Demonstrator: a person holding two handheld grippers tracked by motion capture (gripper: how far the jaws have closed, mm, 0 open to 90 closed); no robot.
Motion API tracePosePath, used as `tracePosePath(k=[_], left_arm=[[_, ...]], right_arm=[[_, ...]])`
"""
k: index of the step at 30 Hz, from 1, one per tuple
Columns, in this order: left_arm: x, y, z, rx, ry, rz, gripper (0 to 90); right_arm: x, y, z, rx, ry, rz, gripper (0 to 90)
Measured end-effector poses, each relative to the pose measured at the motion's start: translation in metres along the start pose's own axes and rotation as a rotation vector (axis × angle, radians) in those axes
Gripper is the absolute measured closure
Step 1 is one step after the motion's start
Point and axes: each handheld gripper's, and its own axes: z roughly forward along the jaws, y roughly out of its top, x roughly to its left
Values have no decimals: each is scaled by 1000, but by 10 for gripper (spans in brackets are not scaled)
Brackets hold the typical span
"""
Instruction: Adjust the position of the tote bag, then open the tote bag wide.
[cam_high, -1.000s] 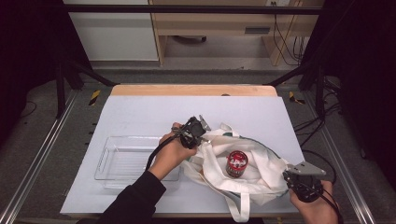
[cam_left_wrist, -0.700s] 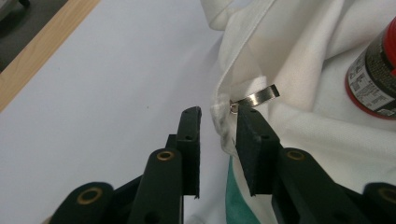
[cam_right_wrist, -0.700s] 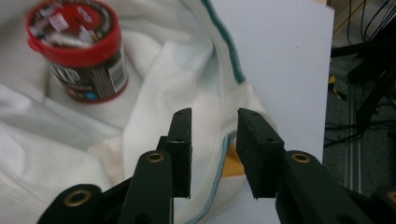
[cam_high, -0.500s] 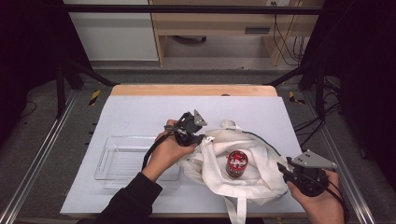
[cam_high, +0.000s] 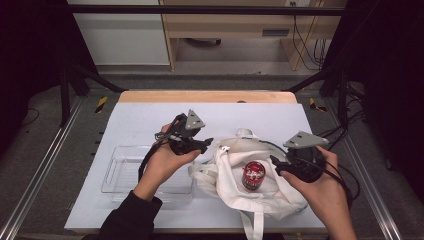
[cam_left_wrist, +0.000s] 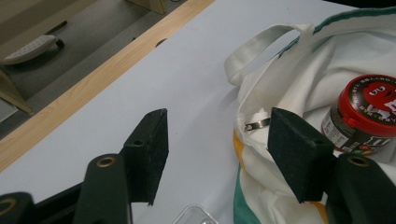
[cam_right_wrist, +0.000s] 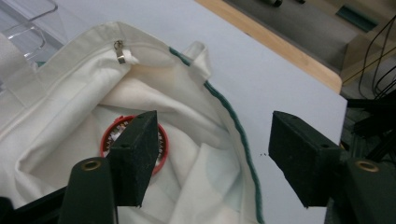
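Observation:
A white cloth tote bag (cam_high: 230, 167) with green trim lies open on the white table. Inside it sits a jar with a red lid (cam_high: 253, 175), also seen in the left gripper view (cam_left_wrist: 369, 112) and partly behind a jaw in the right gripper view (cam_right_wrist: 161, 140). My left gripper (cam_high: 206, 142) hovers open just left of the bag's mouth, near the zipper pull (cam_left_wrist: 258, 124). Beside the bag's right edge my right gripper (cam_high: 276, 165) is held open, with nothing between its jaws.
A clear plastic tray (cam_high: 120, 172) sits on the table to the left of the bag, under my left forearm. The table's wooden far edge (cam_high: 207, 96) runs along the back. Cables (cam_high: 340, 132) hang off the right side.
My left gripper has let go of the bag's rim and lifted slightly up and left. My right gripper moved up and inward toward the bag's right side. The bag's opening has slackened.

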Motion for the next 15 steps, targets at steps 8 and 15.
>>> tracePosePath(k=[8, 15], left_arm=[[17, -27, -16, 11, 44, -54, 97], [28, -36, -26, -6, -21, -83, 57]], right_arm=[[21, 18, 39, 15, 155, -58, 189], [36, 19, 49, -2, 195, -121, 122]])
